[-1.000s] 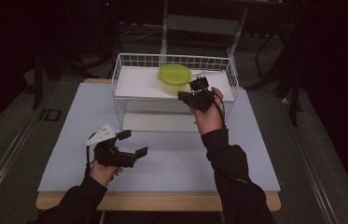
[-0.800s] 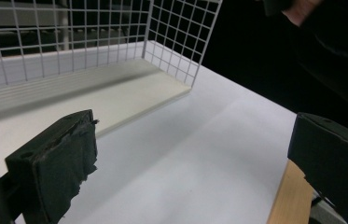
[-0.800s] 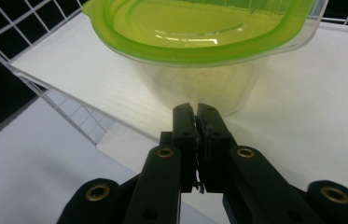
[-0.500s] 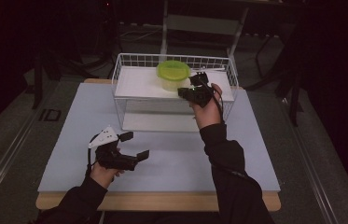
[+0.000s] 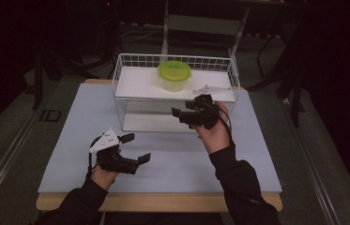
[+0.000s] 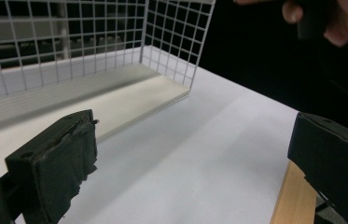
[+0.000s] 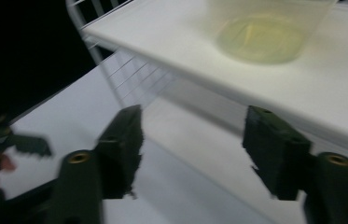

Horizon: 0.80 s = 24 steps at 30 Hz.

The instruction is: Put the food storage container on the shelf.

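Observation:
A clear tub with a lime-green lid [image 5: 174, 75] stands on the upper white shelf [image 5: 135, 86] of a wire rack; its pale body [image 7: 260, 32] sits just above my right gripper's jaws. A small grey object [image 5: 209, 88] lies on the shelf to the tub's right. My right gripper [image 5: 182, 110] [image 7: 192, 116] hangs in front of the rack, below shelf level; its jaws have just been opening and nothing is between them. Over the mat at front left, my left gripper [image 5: 136, 148] [image 6: 195, 126] is open and empty.
The wire rack [image 6: 171, 28] has a lower white board [image 6: 129, 93] under the shelf. A pale blue mat [image 5: 257, 154] covers the table, with a wooden edge [image 5: 163, 201] at the front. Dark floor and stands surround the table.
The right gripper has drawn back from the shelf beside the tub, toward the person and down, and its jaws have spread. The grey object now lies uncovered on the shelf. The left gripper stayed put.

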Tool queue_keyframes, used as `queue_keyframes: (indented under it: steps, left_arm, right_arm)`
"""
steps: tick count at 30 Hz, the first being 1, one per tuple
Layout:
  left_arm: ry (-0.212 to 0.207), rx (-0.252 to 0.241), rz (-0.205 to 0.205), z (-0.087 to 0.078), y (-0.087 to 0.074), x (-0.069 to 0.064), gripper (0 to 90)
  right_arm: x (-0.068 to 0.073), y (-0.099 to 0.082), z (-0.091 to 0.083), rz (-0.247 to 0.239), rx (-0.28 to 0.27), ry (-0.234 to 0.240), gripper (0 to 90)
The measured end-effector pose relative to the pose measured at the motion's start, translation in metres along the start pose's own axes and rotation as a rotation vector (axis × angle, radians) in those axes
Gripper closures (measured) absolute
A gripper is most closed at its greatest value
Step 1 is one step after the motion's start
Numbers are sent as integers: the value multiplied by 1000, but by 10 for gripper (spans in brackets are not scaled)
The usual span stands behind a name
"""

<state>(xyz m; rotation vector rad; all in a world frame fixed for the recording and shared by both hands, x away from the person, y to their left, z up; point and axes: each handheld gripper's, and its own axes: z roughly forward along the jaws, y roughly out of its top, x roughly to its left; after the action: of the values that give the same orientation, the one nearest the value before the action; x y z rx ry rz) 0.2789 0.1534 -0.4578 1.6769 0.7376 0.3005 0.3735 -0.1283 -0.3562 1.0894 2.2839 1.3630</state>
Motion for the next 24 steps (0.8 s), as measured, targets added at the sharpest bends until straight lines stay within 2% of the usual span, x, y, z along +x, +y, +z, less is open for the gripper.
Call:
queue_keyframes:
  steps: [1, 2, 5, 9, 10, 12, 18, 24]
  left_arm:
    - [0, -2, 3, 0, 0, 0, 20]
    - [-5, -2, -1, 0, 0, 0, 20]
    - [-6, 3, 12, -1, -1, 0, 19]
    - [-5, 12, 24, -2, -2, 1, 20]
    - [-9, 16, 31, -3, -3, 1, 20]
    - [-10, 18, 32, -2, -4, 1, 20]
    - [-28, 43, 45, 1, -7, 0, 20]
    - [-35, 39, 41, 1, -8, 0, 19]
  right_arm:
    - [1, -5, -1, -13, 0, 27, 265]
    - [2, -9, -3, -26, -4, 34, 247]
    - [4, -23, -5, -24, -8, 66, 192]
    - [3, -37, -6, -40, -7, 61, 193]
    - [3, -49, -5, -57, -3, 44, 193]
    - [2, -56, -5, -77, 1, 27, 194]
    - [-4, -82, -11, -83, -3, -1, 197]
    - [-11, -103, -20, -74, -24, -7, 196]
